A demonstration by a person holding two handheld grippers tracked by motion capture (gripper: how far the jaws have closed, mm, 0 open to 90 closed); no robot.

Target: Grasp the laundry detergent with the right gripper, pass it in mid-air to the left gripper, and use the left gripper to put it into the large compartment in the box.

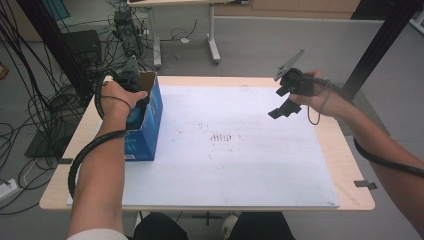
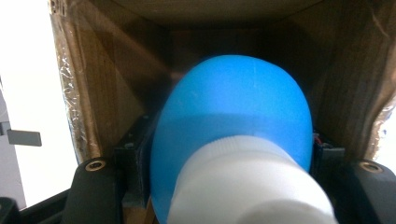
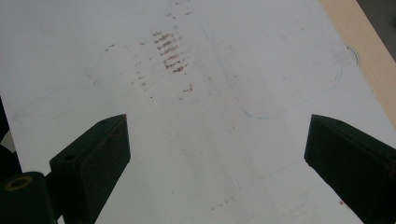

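Note:
A blue bottle (image 2: 233, 116) with a white cap (image 2: 247, 186) sits inside an open cardboard box (image 2: 116, 84), cap end towards the camera. The black fingers (image 2: 135, 158) of my left gripper (image 1: 131, 80) press on the bottle's two sides, so that gripper is shut on it. In the high view the box (image 1: 152, 125) is blue outside and stands at the table's left edge, with my left hand reaching into its top. My right gripper (image 1: 282, 102) hovers over the right part of the table. Its jaws (image 3: 217, 149) stand wide open with nothing between them.
A white sheet (image 1: 240, 165) with brown smudges (image 3: 170, 56) covers most of the wooden table (image 1: 350, 165). Cables and a black stand lie on the floor at the left. A second table's legs stand behind.

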